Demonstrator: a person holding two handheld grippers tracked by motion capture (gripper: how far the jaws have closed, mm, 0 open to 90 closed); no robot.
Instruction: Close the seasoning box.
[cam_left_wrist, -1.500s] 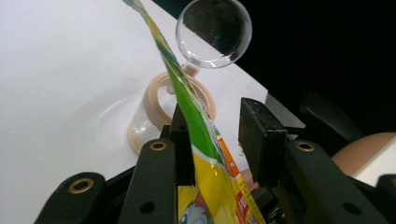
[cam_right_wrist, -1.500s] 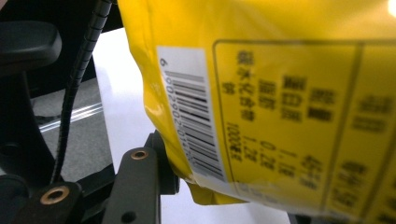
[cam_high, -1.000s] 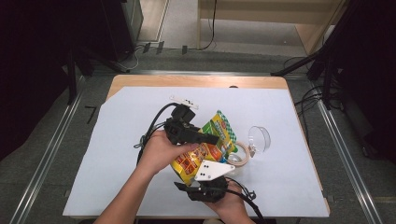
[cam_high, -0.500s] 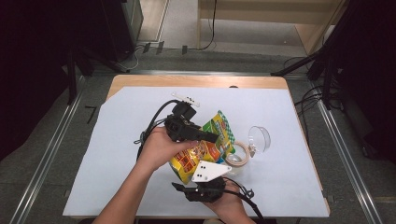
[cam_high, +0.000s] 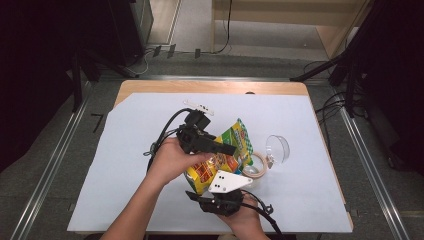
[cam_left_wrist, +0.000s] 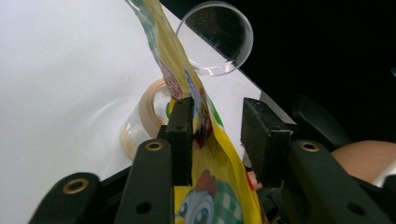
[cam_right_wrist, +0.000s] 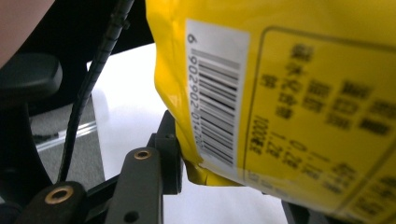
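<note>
A yellow and green snack bag (cam_high: 231, 150) stands on edge between my two grippers. My left gripper (cam_high: 231, 149) comes in from the left with a hand around it. Its jaws are open and straddle the bag's (cam_left_wrist: 210, 154) upper edge. The film touches one pad and a gap shows to the other. My right gripper (cam_high: 220, 202) sits near the table's front edge under its grey plate (cam_high: 228, 182). The bag's lower part with the barcode (cam_right_wrist: 219, 93) fills the space between its jaws. One finger (cam_right_wrist: 169, 154) presses beside the bottom seal, and the bag hides the other.
A roll of tape (cam_high: 256, 168) lies just right of the bag, and a clear plastic cup (cam_high: 278, 148) lies on its side beyond it. A small white strip (cam_high: 199, 106) rests toward the back. White paper (cam_high: 125, 165) covers the tabletop.
Both grippers have shifted only slightly. The bag stays upright between them in much the same place.
</note>
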